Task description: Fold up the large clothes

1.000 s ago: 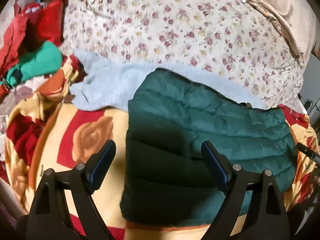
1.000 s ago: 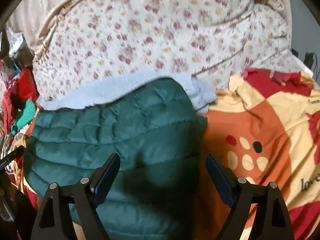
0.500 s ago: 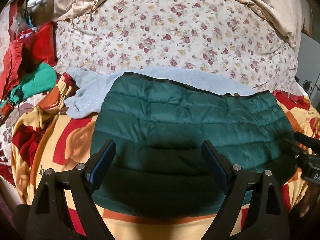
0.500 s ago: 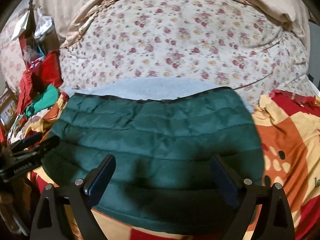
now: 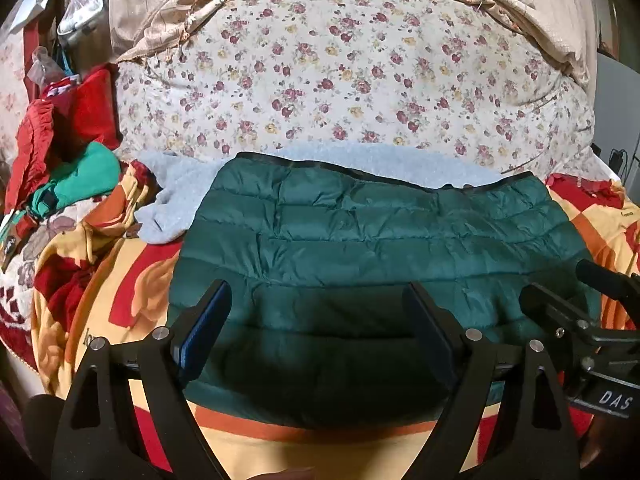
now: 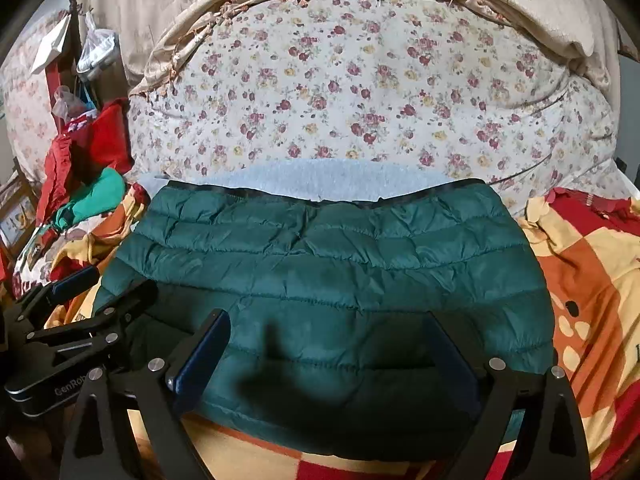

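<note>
Near hem of green puffer jacket (image 5: 360, 248) lost in shadow, partly blocked by left claw (image 5: 318, 328) fingers in the left wrist view. Same story in the right wrist view: jacket (image 6: 332, 264) lower edge dark and cut by right claw (image 6: 326, 356) frame. Light blue fleece garment (image 5: 176, 200) mostly buried under the jacket; only a strip past the far hem and a lump at far left visible (shape not readable). Clutter at far left, red and teal clothes (image 5: 76, 176), too jumbled and warped by fisheye to sort. Lettering on blanket (image 5: 120, 300) cut off by claw frame, unreadable.

Jacket lying flat on bed, folded into a wide rectangle, black-trimmed edge toward floral quilt (image 5: 360, 88), resting on red/yellow patterned blanket.

Left claw: spread wide, nothing between the pads, positioned over near-left part of jacket; contact with fabric not determinable. Right claw: also spread wide, empty, over near middle of jacket; contact not determinable either. Each claw visible in the other's camera: right claw (image 5: 560, 292) at right edge beside jacket's near right corner, left claw (image 6: 104, 284) at left edge beside near left corner.
</note>
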### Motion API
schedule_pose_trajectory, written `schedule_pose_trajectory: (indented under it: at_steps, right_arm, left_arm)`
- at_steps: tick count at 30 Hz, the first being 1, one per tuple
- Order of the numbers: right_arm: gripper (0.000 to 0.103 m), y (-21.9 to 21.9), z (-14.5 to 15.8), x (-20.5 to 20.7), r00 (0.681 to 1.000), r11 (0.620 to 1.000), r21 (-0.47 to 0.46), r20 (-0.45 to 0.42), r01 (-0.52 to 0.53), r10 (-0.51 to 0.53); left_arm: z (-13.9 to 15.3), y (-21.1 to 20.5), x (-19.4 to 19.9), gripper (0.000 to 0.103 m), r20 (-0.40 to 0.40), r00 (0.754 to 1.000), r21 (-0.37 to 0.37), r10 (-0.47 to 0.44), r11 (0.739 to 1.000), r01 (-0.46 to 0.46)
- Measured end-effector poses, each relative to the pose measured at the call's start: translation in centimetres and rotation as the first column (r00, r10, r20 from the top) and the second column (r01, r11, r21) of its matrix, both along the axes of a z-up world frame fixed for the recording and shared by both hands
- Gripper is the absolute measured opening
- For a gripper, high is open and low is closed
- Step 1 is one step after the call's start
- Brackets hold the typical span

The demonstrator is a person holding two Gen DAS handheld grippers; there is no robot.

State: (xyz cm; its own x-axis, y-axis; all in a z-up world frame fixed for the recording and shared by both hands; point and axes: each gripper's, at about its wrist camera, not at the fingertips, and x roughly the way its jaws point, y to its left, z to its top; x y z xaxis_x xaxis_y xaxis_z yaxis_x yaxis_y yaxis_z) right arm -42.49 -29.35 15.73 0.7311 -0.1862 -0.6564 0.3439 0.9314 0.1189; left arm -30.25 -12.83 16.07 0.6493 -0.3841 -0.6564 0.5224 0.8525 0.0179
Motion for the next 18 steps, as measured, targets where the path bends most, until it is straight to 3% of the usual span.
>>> schedule_pose_trajectory:
  at_steps: [18]
  right_arm:
    - [0.096,-0.26,-0.60,-0.04,1.000,1.000,0.017,-0.006,0.008,-0.008]
  left_arm:
    - [-0.45,0.21,-0.11,0.087,-0.009,1.000,-0.015,0.017,1.000,-0.017]
